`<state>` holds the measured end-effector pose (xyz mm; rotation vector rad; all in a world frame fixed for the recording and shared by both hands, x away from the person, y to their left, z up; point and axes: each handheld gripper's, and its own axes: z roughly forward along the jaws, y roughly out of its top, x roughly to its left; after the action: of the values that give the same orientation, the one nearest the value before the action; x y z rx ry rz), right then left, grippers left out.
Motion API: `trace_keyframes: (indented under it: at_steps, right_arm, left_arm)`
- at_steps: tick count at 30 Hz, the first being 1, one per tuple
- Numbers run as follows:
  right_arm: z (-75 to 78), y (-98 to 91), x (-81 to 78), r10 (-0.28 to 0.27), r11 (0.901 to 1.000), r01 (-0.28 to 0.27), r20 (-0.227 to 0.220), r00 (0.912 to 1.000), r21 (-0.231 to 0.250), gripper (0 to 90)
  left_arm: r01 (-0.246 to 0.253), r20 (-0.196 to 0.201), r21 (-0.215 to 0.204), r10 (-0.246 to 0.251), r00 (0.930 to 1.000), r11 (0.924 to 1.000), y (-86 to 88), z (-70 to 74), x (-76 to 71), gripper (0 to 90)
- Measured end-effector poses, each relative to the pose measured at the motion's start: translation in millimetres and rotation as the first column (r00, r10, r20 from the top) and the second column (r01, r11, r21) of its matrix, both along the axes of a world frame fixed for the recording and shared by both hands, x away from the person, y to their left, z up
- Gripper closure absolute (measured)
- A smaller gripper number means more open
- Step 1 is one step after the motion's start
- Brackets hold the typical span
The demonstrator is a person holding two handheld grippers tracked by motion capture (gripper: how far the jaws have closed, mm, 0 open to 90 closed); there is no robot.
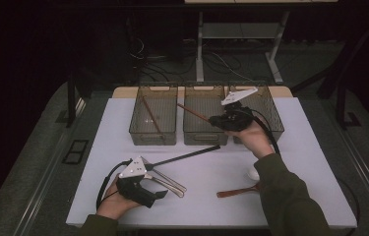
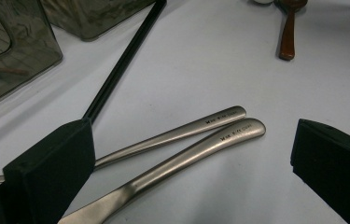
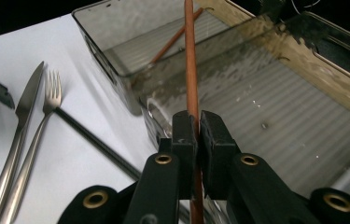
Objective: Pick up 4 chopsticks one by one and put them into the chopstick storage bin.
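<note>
White tabletop (image 1: 290, 147), lit against a dark room; cables and desk legs on the floor behind.

Item 1. Right gripper (image 3: 195, 128): jaws narrow, pads clamped on a brown chopstick (image 3: 191, 60). The stick passes between the pads and runs on straight ahead of the jaws, over the middle bin (image 3: 275, 107). In the high view the right gripper (image 1: 215, 119) sits above the near rim of the middle bin (image 1: 204, 138), with the chopstick (image 1: 191, 111) slanting out from it over that bin.

Item 2. Second brown chopstick (image 3: 175, 36): lying in the left bin (image 3: 116, 28), beyond the jaws and to their left, past the held stick.

Item 3. Right bin (image 1: 270, 118): third of three clear mesh bins in a row, under and beside the right hand.

Item 4. Left gripper (image 2: 191, 168): jaws wide, nothing between the pads pressed. It rests low at the table's near edge in the high view (image 1: 160, 189).

Item 5. Steel knife (image 2: 163, 168) and steel fork (image 2: 172, 135): handles side by side on the table, lying between the left jaws, handle ends pointing ahead of them, not gripped.

Item 6. Black chopstick (image 2: 126, 56): on the table ahead of the left jaw of the left gripper, running away toward the bins.

Item 7. Wooden spoon (image 2: 288, 32): well ahead of the left gripper's jaws, to their right; a white object lies just beside it, partly cut off.
</note>
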<state>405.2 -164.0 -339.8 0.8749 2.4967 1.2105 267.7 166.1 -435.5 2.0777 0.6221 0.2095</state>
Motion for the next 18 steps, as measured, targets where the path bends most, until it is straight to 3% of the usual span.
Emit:
trace_keyframes:
  at_steps: [18]
  right_arm:
    - [5.5,90.0,44.9,-0.042,0.9976,0.04,-0.033,0.9986,-0.057,85.2]
  left_arm:
    - [0.011,0.011,-0.011,-0.011,0.9999,0.9999,1.1,1.1,0.4,0.0]
